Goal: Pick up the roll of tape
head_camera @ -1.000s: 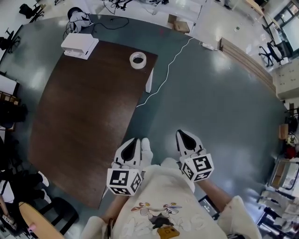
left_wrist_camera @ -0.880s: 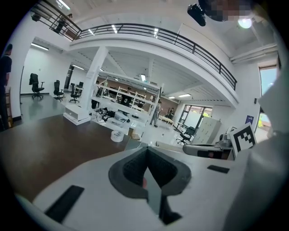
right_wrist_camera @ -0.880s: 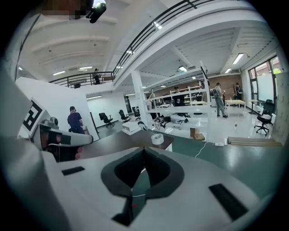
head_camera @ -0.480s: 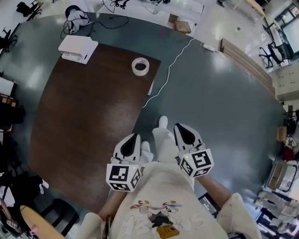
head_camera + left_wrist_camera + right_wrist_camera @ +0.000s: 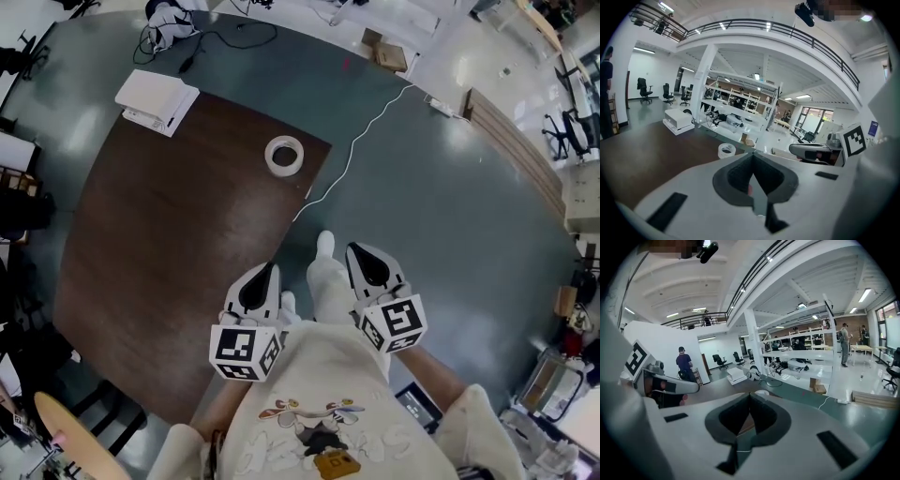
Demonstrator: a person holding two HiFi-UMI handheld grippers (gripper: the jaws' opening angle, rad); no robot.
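The roll of tape (image 5: 284, 155), white and lying flat, sits near the far right corner of the dark brown table (image 5: 159, 244). It is small in the left gripper view (image 5: 726, 150) and peeks over the jaws in the right gripper view (image 5: 762, 393). My left gripper (image 5: 271, 267) hangs over the table's near right edge, jaws together, nothing in them. My right gripper (image 5: 355, 249) is over the floor to the right of the table, shut and empty. Both point toward the tape and are far short of it.
A white box (image 5: 157, 101) lies at the table's far left corner. A white cable (image 5: 361, 141) runs across the grey floor right of the table, past a cardboard box (image 5: 389, 56). The person's white shoe (image 5: 325, 272) is between the grippers. Another person (image 5: 684, 364) stands far off.
Both grippers and the person have moved forward along the table's right side, so the tape is nearer. The jaws of both stay together.
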